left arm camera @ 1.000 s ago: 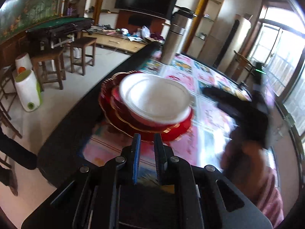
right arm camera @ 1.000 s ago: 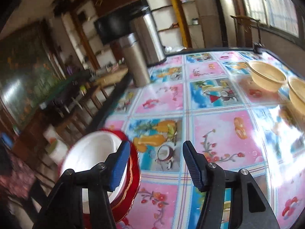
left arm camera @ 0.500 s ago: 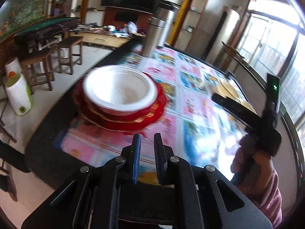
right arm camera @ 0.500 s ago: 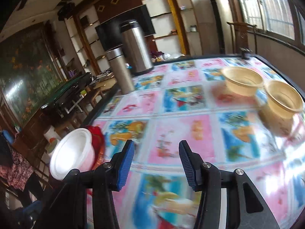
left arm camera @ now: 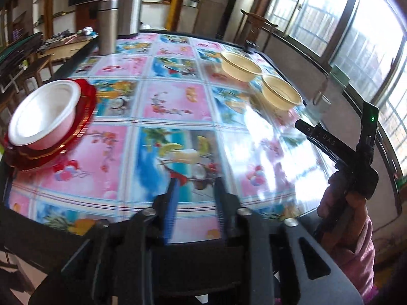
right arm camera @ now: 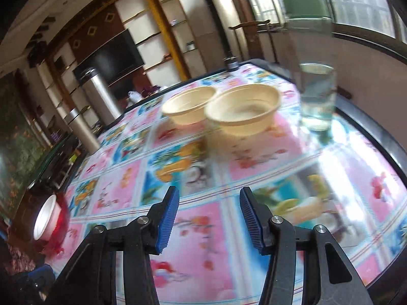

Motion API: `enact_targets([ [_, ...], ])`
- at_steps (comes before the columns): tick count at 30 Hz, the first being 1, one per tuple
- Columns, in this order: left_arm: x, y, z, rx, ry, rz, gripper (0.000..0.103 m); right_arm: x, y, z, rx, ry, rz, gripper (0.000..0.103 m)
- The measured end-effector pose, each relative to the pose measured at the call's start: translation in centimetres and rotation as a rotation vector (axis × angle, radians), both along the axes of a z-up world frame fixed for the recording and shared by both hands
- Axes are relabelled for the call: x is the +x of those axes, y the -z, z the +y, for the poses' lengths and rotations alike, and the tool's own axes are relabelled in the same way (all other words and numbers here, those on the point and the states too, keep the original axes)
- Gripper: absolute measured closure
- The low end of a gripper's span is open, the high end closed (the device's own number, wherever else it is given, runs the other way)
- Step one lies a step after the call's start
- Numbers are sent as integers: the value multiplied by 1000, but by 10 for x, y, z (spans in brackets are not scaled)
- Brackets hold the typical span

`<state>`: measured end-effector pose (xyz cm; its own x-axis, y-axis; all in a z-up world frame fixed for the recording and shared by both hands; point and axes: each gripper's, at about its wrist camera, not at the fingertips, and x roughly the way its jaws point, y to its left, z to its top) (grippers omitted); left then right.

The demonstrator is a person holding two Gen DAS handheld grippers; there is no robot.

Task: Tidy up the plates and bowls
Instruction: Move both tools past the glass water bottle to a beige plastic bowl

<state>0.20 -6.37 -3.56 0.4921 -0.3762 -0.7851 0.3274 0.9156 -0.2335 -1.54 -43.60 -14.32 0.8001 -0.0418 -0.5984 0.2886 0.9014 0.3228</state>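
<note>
Your left gripper (left arm camera: 194, 198) hovers low over the near edge of the table (left arm camera: 178, 106), fingers apart and empty. Your right gripper (right arm camera: 208, 213) is spread wide, grasping nothing, aimed at two tan bowls (right arm camera: 241, 111) sitting just beside each other, near a glass (right arm camera: 316, 96). Your right hand (left arm camera: 340, 203) grips its handle, pink sleeve showing. A white bowl (left arm camera: 43, 114) rests on stacked red plates (left arm camera: 84, 117) at the table's left edge. Flasks (left arm camera: 108, 25) stand at the far side; windows line the right wall.

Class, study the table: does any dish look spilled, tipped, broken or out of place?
Nothing spilled or broken. The white bowl sits on red plates at the table's edge; two cream bowls stand apart, unstacked, beside a glass.
</note>
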Motion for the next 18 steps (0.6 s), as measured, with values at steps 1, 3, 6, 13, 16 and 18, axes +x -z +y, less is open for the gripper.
enact_targets([
  [1, 1, 3, -8, -1, 13, 14, 54, -4, 2, -8, 5, 11, -5, 50],
  [3, 3, 9, -23, 0, 39, 51, 51, -11, 6, -25, 24, 33, -17, 50],
  [6, 7, 19, -44, -9, 82, 123, 51, -16, 7, -49, 69, 58, -33, 50],
  [13, 24, 24, -83, -21, 127, 215, 51, -3, 4, -97, 164, 133, -75, 46],
  [16, 39, 17, -94, -30, 121, 216, 49, 2, 7, -111, 196, 156, -90, 46],
  [18, 49, 14, -101, -41, 114, 222, 49, 1, 10, -117, 211, 171, -106, 46],
])
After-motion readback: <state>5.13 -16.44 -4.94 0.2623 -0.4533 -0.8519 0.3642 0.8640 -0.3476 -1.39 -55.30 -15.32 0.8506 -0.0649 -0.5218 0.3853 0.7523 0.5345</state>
